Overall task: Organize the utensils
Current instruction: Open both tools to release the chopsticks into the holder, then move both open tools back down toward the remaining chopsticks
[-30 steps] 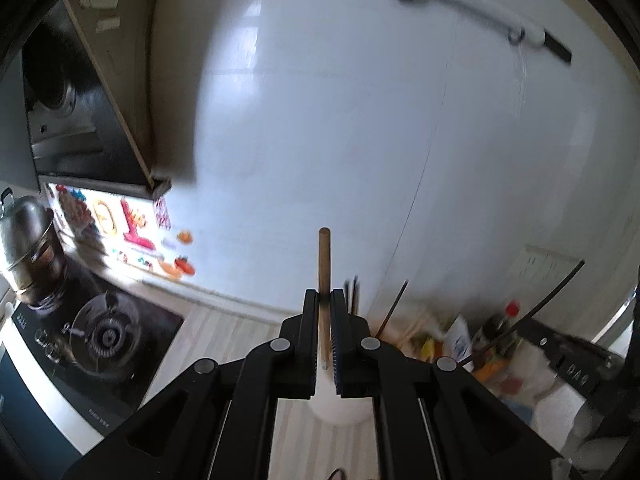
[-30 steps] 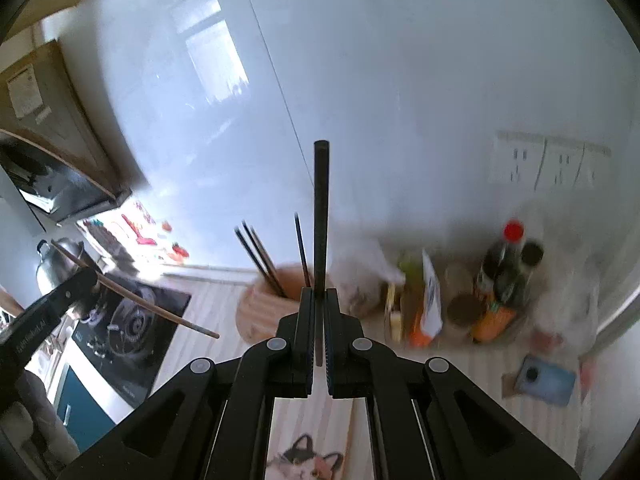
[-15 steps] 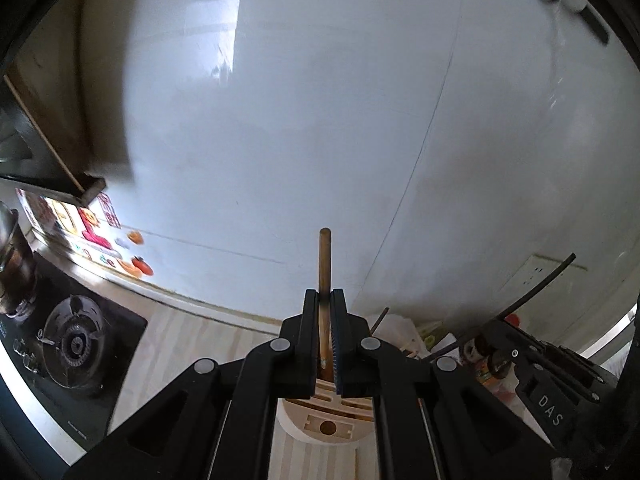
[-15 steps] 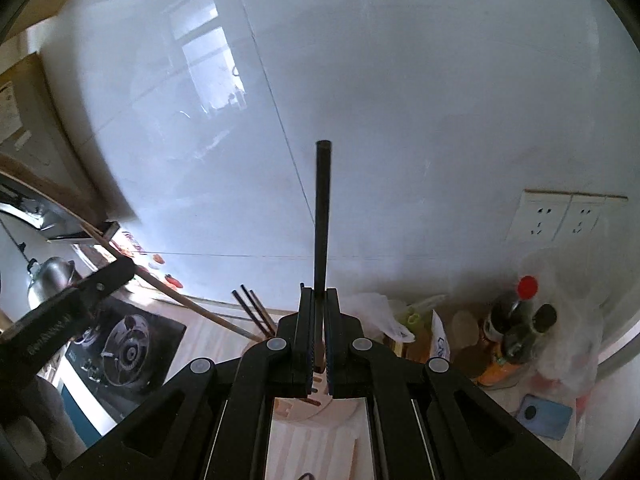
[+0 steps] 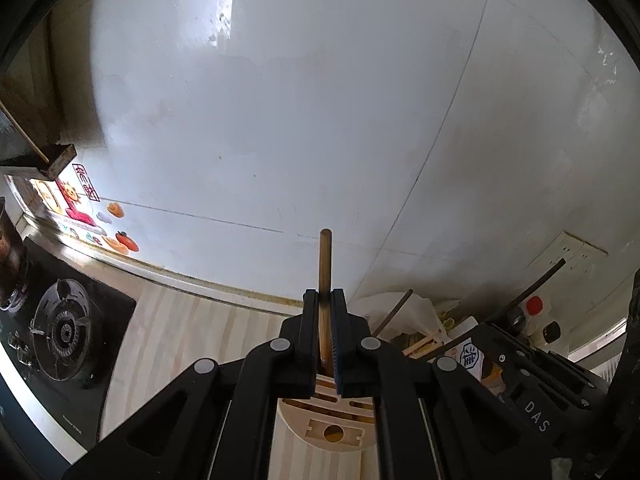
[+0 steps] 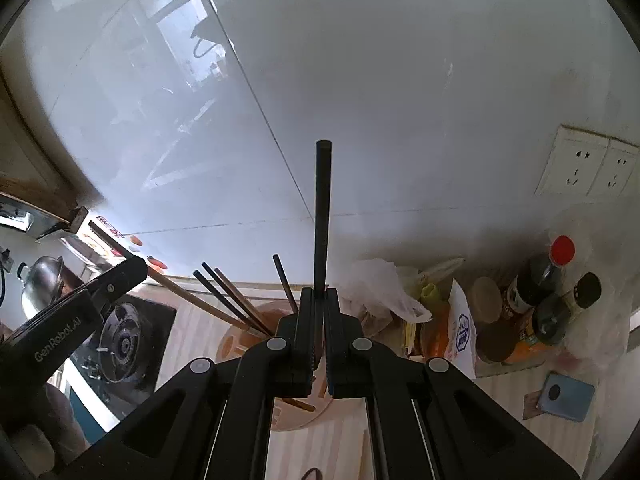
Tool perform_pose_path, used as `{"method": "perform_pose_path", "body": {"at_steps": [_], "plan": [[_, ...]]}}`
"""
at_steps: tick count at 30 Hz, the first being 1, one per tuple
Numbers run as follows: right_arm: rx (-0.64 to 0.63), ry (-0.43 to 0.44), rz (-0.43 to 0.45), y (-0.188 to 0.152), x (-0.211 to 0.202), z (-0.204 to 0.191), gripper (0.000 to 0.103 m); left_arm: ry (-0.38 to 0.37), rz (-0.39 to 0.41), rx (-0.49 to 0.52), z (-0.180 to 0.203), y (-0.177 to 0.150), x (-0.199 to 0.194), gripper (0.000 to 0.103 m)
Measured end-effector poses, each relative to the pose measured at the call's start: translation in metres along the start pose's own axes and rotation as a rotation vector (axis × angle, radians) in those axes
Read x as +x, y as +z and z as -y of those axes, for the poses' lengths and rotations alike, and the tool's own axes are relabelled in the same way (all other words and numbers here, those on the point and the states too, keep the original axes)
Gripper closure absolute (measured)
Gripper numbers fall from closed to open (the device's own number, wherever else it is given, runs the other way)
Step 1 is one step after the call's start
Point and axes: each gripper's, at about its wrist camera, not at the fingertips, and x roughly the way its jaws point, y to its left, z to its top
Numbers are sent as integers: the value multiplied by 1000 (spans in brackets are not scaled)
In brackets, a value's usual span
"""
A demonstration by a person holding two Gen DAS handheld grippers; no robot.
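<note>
Left wrist view: left tool (image 5: 325,322) is clamped on a wooden chopstick (image 5: 325,268), right tool (image 6: 318,320) pinches a black chopstick (image 6: 322,208), both upright above the slotted holder (image 5: 332,428) on the counter (image 5: 180,332), probably for dropping in.

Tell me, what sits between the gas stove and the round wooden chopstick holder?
Only bare striped countertop, seen in the left wrist view, lies between the stove and the holder.
</note>
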Motion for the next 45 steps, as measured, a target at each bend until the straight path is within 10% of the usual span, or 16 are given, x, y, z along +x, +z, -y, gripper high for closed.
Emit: {"method": "perform_pose_path", "body": {"at_steps": [9, 11, 13, 18, 31, 45], "plan": [[10, 35, -54, 0, 13, 2, 98, -16, -43, -12, -2, -1, 0, 93], [17, 45, -55, 0, 11, 3, 97, 29, -13, 3, -2, -1, -11, 76], [23, 47, -44, 0, 4, 3, 78, 48, 18, 3, -4, -1, -23, 24], [40, 37, 25, -6, -30, 10, 59, 104, 110, -2, -17, -11, -56, 0], [163, -96, 98, -85, -88, 89, 17, 195, 41, 38, -27, -111, -44, 0], [263, -295, -299, -221, 20, 198, 30, 153, -367, 245, 54, -248, 90, 0]]}}
